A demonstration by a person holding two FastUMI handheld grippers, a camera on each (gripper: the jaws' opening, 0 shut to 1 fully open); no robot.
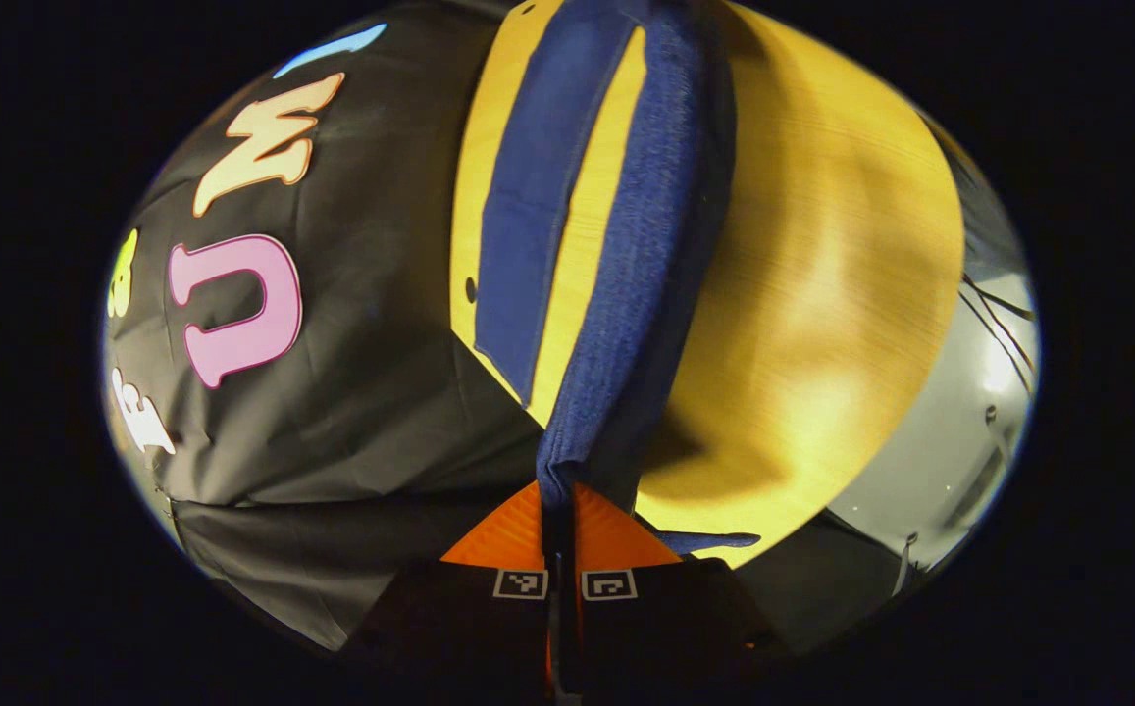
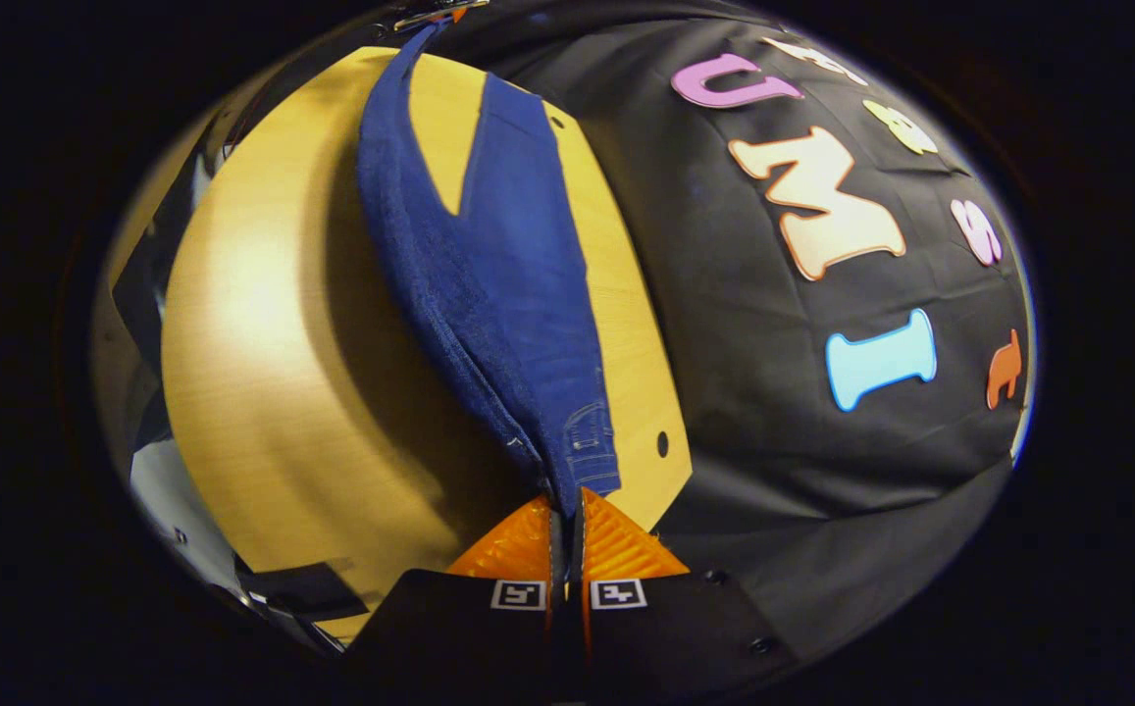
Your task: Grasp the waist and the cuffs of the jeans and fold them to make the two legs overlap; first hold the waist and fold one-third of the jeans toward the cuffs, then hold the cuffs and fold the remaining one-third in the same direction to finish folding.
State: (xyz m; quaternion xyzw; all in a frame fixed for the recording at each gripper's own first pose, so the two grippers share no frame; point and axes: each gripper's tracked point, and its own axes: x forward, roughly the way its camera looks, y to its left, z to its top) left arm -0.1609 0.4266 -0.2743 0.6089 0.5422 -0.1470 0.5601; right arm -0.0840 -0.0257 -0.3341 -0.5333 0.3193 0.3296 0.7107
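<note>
Dark blue jeans [image 2: 518,284] are stretched between my two grippers above a light wooden table [image 2: 263,324]. My right gripper [image 2: 567,515] is shut on the waist end, with a pocket [image 2: 592,441] showing just beyond the fingertips. One leg is raised on edge and the other lies flat on the table beneath it. In the left gripper view my left gripper [image 1: 559,500] is shut on the far end of the raised leg [image 1: 645,275], at the cuff. The flat leg [image 1: 538,226] rests on the table [image 1: 822,294] to its left.
The black cloth wall [image 1: 332,392] runs along the table's far edge. A small hole [image 2: 662,443] marks the tabletop near that edge. Pale floor with thin cables [image 1: 979,392] shows beyond the table's other side. A dark flat piece [image 2: 302,588] lies by the table's near corner.
</note>
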